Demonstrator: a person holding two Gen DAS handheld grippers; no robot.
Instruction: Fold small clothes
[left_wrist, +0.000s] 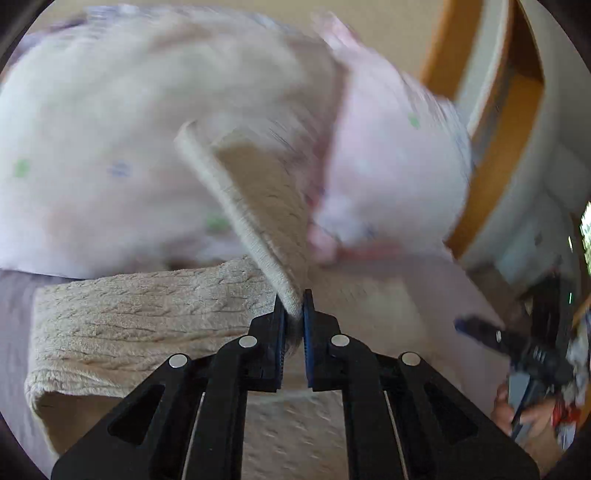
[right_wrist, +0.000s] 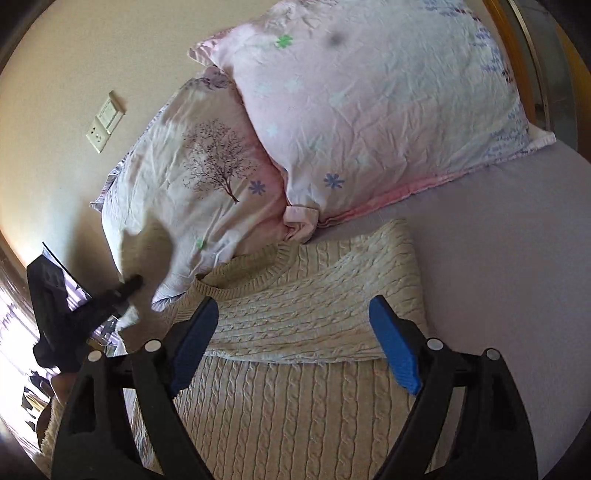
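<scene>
Sweater (right_wrist: 314, 295) shown on the bed (right_wrist: 498, 258) below the pillows (right_wrist: 369, 103), partly folded: one sleeve is clamped and lifted by the closed left tongs (left_wrist: 293, 321), the right tongs (right_wrist: 295, 347) are held wide open and empty, further folds judged outstanding.

Daylight was soft and even, with blown-out glare at the far left edge beside the right gripper (right_wrist: 291, 343). The left wrist view was smeared by motion blur ahead of the left gripper (left_wrist: 294, 314); only fabric nearest it stayed sharp. Fisheye bending and dark vignetting ringed both views.
</scene>
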